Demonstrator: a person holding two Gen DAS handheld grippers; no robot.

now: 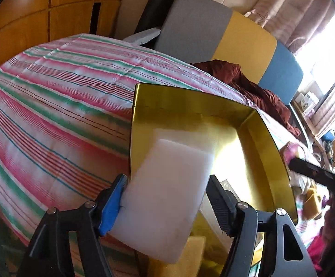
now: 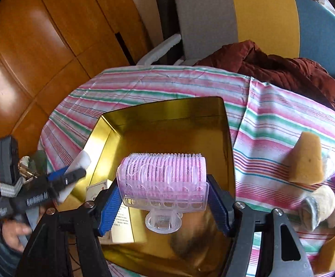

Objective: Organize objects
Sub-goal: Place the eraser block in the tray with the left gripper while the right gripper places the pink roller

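Observation:
In the left wrist view a white foam block (image 1: 167, 198) lies between the fingers of my left gripper (image 1: 167, 180). It leans on the blue left pad, and a narrow gap shows at the right pad. Its far end reaches over the left rim of the gold tray (image 1: 181, 106). The right wrist view shows my right gripper (image 2: 164, 185) shut on a pink hair roller (image 2: 162, 170) with a clear clip, held above the tray's (image 2: 167, 115) floor. At the tray's left rim sit the left gripper (image 2: 68, 175) and the white block (image 2: 83, 160).
The tray stands on a striped bedspread (image 1: 52, 103). A small printed box (image 2: 121, 226) lies in the tray. To the right are a yellow sponge (image 2: 305, 159), rolled socks (image 2: 317, 205) and a second sponge (image 2: 333, 249). A maroon jacket (image 2: 282, 69) lies at the back.

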